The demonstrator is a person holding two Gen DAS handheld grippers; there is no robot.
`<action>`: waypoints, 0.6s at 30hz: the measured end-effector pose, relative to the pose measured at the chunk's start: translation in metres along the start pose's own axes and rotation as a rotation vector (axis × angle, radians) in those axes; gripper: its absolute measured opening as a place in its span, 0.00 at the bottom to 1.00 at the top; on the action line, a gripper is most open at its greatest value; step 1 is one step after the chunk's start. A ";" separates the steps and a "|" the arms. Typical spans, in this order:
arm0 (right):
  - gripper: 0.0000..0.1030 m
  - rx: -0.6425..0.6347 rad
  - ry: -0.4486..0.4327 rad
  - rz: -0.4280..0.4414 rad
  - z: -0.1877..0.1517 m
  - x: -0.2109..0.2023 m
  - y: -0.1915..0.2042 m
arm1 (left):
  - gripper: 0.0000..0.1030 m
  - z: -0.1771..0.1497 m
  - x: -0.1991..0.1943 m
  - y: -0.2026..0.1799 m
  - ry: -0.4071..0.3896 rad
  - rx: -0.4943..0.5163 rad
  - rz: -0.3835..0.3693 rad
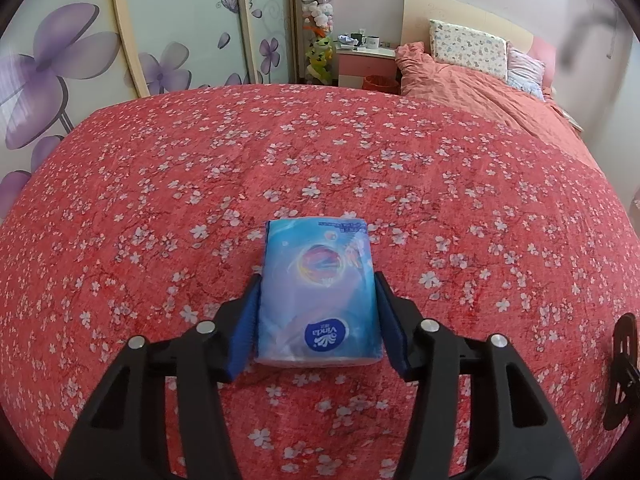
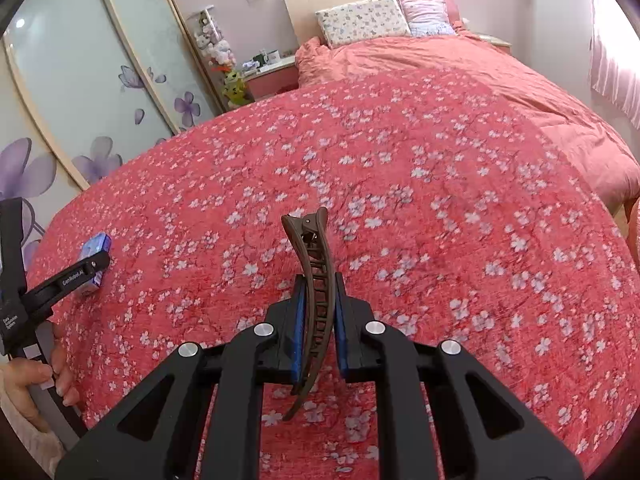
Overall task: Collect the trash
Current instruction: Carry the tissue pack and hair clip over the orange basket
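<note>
My left gripper is shut on a blue Vinda tissue pack, with its blue pads against the pack's two long sides, just above the red floral bedspread. In the right wrist view the same pack shows at the far left in the left gripper. My right gripper is shut on a brown hair clip, which stands on edge between the pads and sticks out forward over the bedspread.
A pink quilt and two pillows lie at the head of the bed. A pink nightstand with cups stands beside it, with a red bin below. Floral wardrobe doors run along the left.
</note>
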State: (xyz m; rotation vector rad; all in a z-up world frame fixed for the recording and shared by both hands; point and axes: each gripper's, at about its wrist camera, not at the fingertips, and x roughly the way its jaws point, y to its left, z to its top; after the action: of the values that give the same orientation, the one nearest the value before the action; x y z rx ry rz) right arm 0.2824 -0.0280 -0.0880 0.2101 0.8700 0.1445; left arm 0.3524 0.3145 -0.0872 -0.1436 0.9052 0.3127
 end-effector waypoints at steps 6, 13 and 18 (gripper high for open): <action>0.13 -0.010 -0.001 -0.009 0.000 0.001 0.003 | 0.49 0.001 -0.001 0.003 -0.008 -0.012 -0.035; 0.13 0.005 -0.008 0.005 -0.002 -0.007 -0.002 | 0.48 -0.005 -0.012 0.006 -0.043 -0.008 -0.080; 0.13 0.022 -0.050 0.019 -0.005 -0.028 -0.012 | 0.48 -0.017 -0.031 -0.005 -0.075 0.046 -0.088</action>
State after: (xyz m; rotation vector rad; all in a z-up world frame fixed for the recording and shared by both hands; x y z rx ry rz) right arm 0.2616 -0.0447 -0.0735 0.2418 0.8203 0.1467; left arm 0.3238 0.2991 -0.0730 -0.1281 0.8287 0.2140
